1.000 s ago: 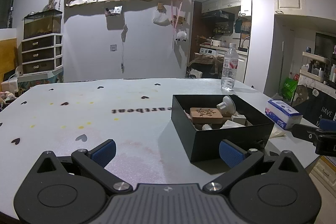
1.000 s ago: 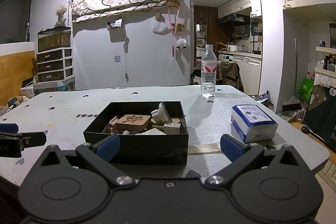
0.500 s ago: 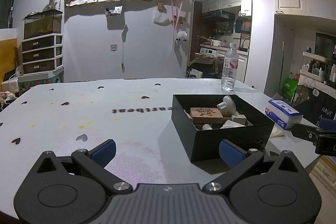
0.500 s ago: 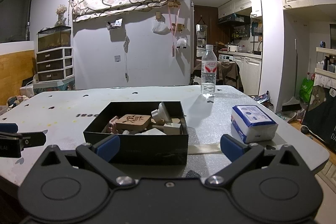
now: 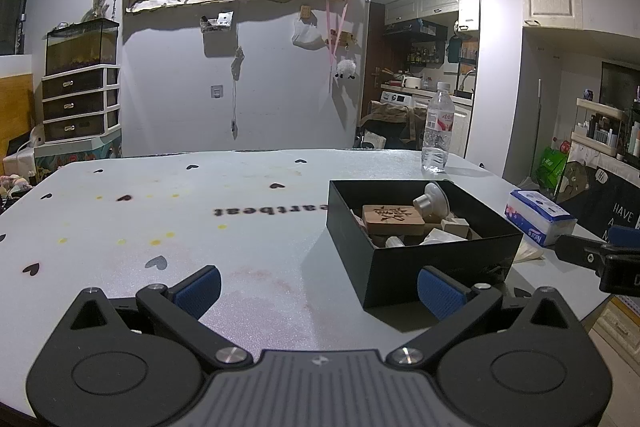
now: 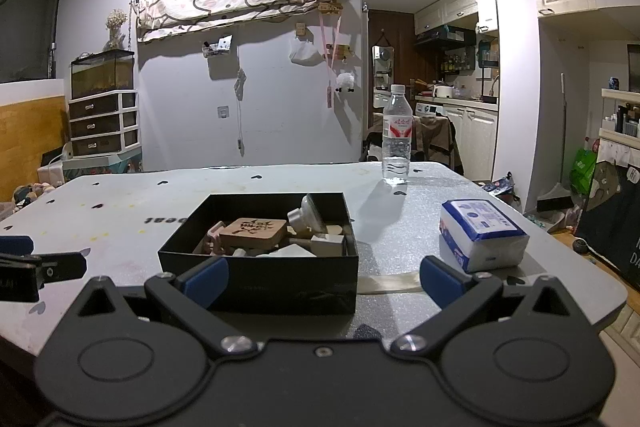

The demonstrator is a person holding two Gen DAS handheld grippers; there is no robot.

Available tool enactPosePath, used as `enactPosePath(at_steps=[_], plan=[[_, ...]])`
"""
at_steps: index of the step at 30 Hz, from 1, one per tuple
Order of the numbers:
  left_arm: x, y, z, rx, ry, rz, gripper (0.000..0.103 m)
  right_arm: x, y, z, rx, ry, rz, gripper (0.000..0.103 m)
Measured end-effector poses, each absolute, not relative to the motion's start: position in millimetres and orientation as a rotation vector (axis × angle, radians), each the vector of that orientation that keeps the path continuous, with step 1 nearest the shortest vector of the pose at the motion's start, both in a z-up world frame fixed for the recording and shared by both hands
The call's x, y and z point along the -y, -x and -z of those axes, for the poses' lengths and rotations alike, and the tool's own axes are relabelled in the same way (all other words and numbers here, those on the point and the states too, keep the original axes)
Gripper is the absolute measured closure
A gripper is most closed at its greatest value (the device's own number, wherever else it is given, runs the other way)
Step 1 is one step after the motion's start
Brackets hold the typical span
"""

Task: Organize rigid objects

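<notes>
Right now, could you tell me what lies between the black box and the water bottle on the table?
Nothing: the right wrist view shows only bare table between the black box and the water bottle.

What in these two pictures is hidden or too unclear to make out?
- Lower items in the black box: both views, buried under the wooden block and behind the box walls.
- Table lettering: right view, cut off by the box.
- Bottle label: left view, too small to read.

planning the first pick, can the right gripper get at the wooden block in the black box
Probably yes. The right gripper is open and empty, the black box has no lid, and the wooden block lies on top of the other pieces, uncovered.
</notes>
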State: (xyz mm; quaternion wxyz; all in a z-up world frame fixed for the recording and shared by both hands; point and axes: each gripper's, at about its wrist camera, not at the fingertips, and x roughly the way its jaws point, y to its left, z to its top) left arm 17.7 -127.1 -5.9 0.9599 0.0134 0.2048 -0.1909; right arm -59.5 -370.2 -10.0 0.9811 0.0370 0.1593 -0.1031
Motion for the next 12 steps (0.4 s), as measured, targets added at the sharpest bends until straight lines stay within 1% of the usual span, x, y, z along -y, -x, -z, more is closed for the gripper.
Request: enactPosePath(at_steps=[12], plan=[[126.5, -16.5, 6.3, -0.415, -0.027, 0.39, 0.0, 369.8, 59.6, 9.6, -0.32, -0.074, 0.209, 0.0]])
